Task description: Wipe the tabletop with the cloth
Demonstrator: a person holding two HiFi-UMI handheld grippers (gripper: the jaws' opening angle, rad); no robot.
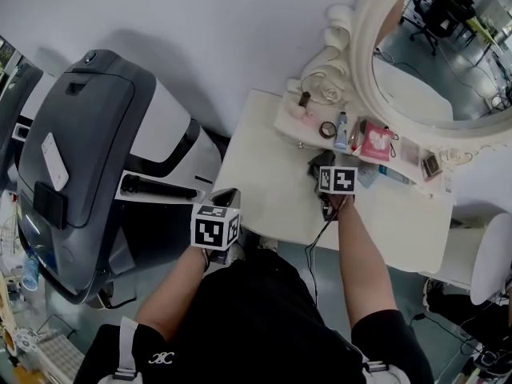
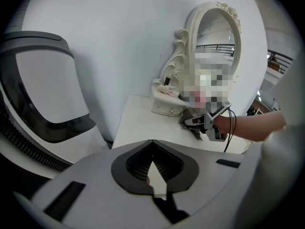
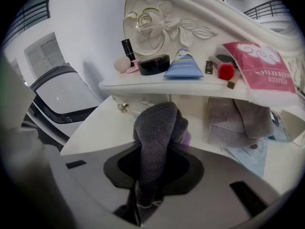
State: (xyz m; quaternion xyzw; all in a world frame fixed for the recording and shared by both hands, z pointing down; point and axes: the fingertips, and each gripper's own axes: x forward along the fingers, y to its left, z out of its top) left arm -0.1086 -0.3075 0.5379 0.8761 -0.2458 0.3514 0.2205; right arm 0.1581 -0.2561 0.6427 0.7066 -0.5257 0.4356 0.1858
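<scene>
Pale wall backs a white surface [image 1: 272,190] with an ornate white mirror [image 1: 364,46] standing at its far side. A small shelf [image 3: 143,85] sits at the mirror's foot. Beside the surface, on the left, stands a large grey-and-white machine [image 1: 88,150].

The right claw [image 3: 159,128] is over the surface just in front of the shelf. It is pinching a dark grey cloth [image 3: 155,142], which bunches up between the jaws and bulges out past their tips. Whether the cloth touches the surface cannot be told.

The left claw [image 2: 153,163] is at the near left edge of the surface, well apart from the right one. Its jaws are pressed together at the tips with nothing between them.

On the shelf, from left to right, are a pink sponge [image 3: 121,64], an upright lipstick [image 3: 127,49], a round black compact [image 3: 154,64], a blue tube [image 3: 183,66] and a pink packet [image 3: 259,73]. Below the shelf's right part, a second, lighter grey folded cloth [image 3: 233,120] lies on the surface.
</scene>
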